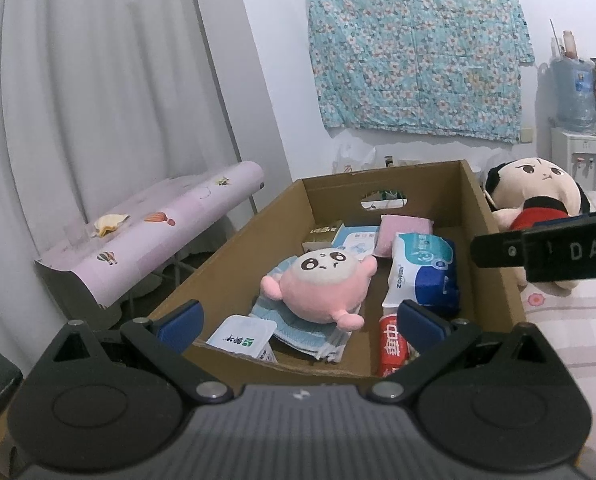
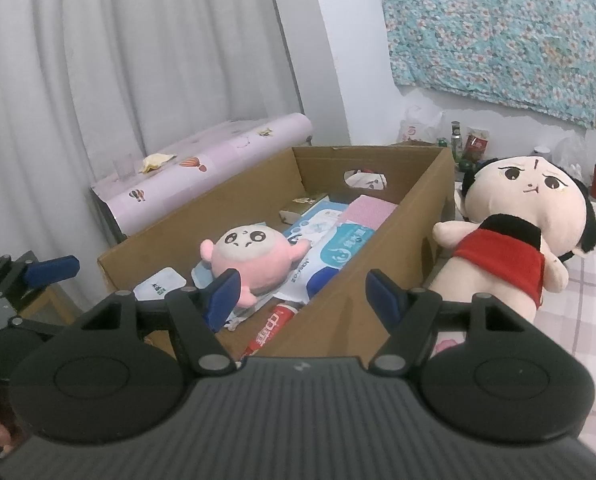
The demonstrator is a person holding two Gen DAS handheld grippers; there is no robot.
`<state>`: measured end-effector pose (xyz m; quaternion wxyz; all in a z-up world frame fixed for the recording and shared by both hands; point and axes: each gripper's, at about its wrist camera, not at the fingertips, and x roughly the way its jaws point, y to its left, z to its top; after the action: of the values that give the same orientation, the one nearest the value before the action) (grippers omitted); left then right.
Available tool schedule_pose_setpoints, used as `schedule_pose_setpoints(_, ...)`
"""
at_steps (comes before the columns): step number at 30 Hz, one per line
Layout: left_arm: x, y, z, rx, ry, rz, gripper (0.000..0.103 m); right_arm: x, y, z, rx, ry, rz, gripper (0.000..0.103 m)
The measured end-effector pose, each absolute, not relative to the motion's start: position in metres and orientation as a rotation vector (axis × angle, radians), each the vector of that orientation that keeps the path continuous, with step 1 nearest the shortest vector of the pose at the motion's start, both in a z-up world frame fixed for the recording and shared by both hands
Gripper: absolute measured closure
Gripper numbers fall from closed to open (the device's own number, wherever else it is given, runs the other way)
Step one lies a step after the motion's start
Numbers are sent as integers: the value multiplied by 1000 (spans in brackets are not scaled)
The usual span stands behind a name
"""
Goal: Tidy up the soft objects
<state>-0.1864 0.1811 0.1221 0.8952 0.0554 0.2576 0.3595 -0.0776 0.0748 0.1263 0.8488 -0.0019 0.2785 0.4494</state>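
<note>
A brown cardboard box [image 1: 226,256] [image 2: 401,232] stands on the bed. Inside lie a round pink plush [image 1: 321,284] [image 2: 254,256], wet-wipe packs [image 1: 425,268] [image 2: 337,252], a pink pad [image 1: 405,228] [image 2: 369,210], a striped cloth [image 1: 298,332], a small white pack [image 1: 244,336] [image 2: 160,284] and a red tube [image 1: 393,348] [image 2: 270,330]. A large doll in a red top [image 1: 537,196] [image 2: 509,240] sits outside the box's right wall. My left gripper [image 1: 299,322] is open and empty at the box's near edge. My right gripper [image 2: 301,294] is open and empty over the box's near right corner.
A pink-covered table [image 1: 158,236] [image 2: 202,164] with a yellow cloth stands left, before grey curtains. A floral cloth [image 1: 413,48] hangs on the wall. A water dispenser [image 1: 573,120] stands at far right. Bottles [image 2: 457,140] line the back. The bed has a pink checked sheet [image 2: 577,320].
</note>
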Motion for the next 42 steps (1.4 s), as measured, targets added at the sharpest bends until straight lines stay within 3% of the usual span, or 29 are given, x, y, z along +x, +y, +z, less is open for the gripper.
schedule_pose_setpoints(42, -189, 172, 123, 75, 574, 736, 0, -80, 73, 127, -6, 579, 947, 32)
